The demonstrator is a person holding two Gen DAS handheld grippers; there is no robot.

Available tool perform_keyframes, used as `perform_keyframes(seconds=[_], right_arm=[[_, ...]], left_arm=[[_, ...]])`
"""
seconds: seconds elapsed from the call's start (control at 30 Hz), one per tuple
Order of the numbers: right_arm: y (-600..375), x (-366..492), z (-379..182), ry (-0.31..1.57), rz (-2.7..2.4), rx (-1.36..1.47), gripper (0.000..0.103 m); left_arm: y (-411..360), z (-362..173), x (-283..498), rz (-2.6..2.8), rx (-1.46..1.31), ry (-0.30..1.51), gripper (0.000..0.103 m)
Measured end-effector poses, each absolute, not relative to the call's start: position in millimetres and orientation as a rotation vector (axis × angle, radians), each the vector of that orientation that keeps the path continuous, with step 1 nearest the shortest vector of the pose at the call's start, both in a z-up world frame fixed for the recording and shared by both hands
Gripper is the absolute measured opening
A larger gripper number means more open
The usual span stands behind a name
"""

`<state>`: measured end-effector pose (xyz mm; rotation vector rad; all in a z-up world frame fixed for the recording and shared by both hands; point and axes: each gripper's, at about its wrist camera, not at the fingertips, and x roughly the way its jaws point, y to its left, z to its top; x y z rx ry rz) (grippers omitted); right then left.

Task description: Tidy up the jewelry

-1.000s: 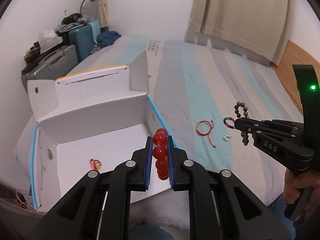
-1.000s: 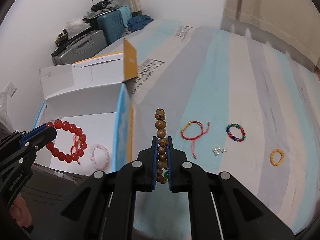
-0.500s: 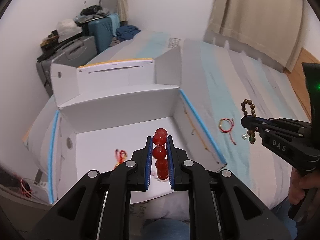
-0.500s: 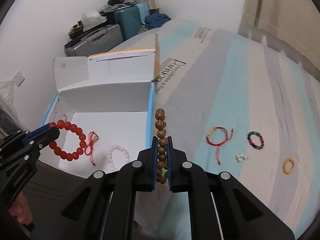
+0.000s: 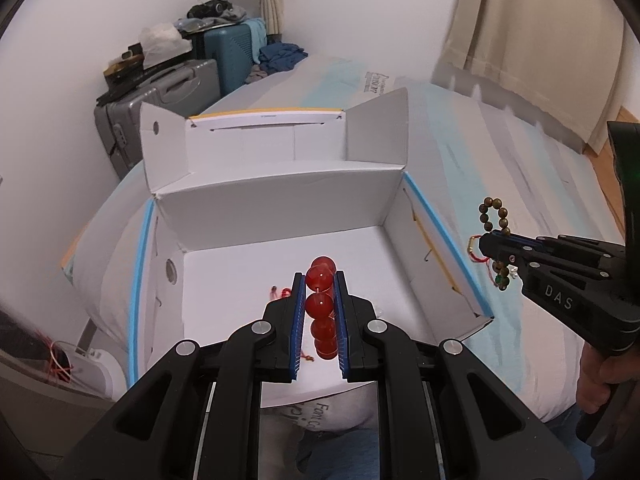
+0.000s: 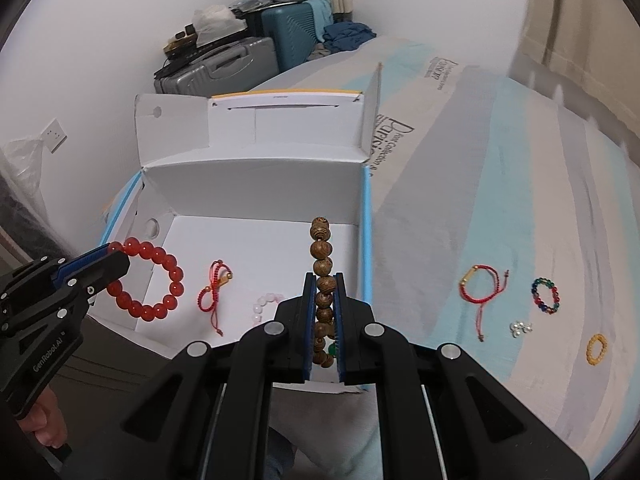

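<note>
My left gripper [image 5: 319, 280] is shut on a red bead bracelet [image 5: 321, 304] and holds it above the floor of the open white box [image 5: 280, 200]. The bracelet also shows in the right wrist view [image 6: 160, 280]. My right gripper [image 6: 323, 280] is shut on a brown wooden bead bracelet [image 6: 322, 268] and holds it over the box's right part [image 6: 256, 196]. In the box lie a red cord bracelet [image 6: 214, 288] and a pink bead bracelet [image 6: 264, 304], partly hidden by my right gripper.
On the striped bed cover [image 6: 500, 168] right of the box lie a red cord bracelet [image 6: 480, 288], a multicoloured bead bracelet [image 6: 546, 295], small pearls [image 6: 520, 327] and a yellow bead ring [image 6: 597, 350]. Suitcases [image 5: 168, 92] stand against the far wall.
Both grippers have moved left, with their bracelets, from over the bed to over the box. The red bracelet now hangs above the box floor.
</note>
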<state>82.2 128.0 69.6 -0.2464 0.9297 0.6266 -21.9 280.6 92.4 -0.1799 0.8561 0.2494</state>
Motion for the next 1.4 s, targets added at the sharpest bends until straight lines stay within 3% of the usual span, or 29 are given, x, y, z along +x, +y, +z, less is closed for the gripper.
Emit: perform_keyframes(seconds=[1.4], right_arm=[[200.2,99.3,-41.2,1.251,0.618,-0.399,0.009]], left_arm=[[352.3,-22.2,9.6,0.352,-0.297,1.189,0.013]])
